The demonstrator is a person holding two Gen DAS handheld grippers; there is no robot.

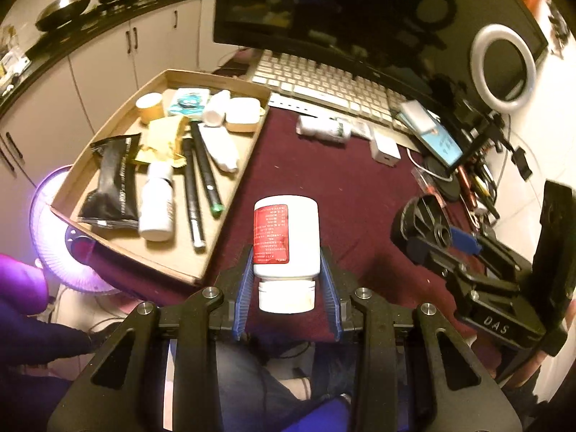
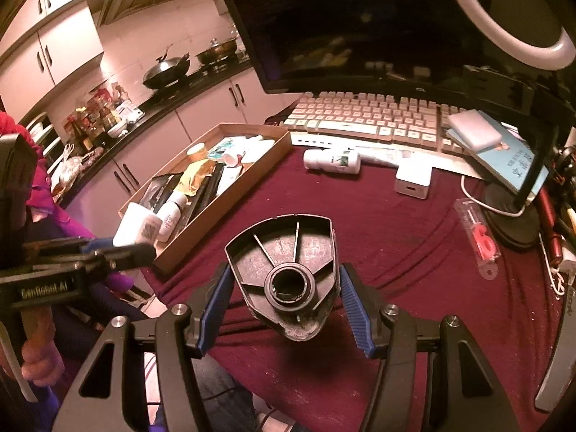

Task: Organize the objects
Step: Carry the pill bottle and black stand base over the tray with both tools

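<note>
- The desk [image 2: 414, 244], under a dark red cloth, carries a monitor [image 2: 360, 25], a keyboard [image 2: 370, 118] and a ring light [image 1: 504, 68] at the back.
- A cardboard tray [image 1: 230, 176] sits on the desk's left part, near the keyboard, holding a black packet [image 1: 115, 180], pens, a small white bottle [image 1: 156, 201] and other bits.
- The left tongs [image 1: 286, 284] point steeply down over the desk's front edge, clenched on a bottle [image 1: 288, 237]: white, red label, cap towards the camera, lifted clear of the cloth just right of the tray.
- The right tongs [image 2: 284, 295] tilt down to the right of them, grasping a black plastic part [image 2: 284, 270]: flat and ribbed, with a round socket and dusty grey smears.
- Another white bottle [image 2: 331, 160] with a green label lies on its side before the keyboard, beside a white charger [image 2: 412, 180].
</note>
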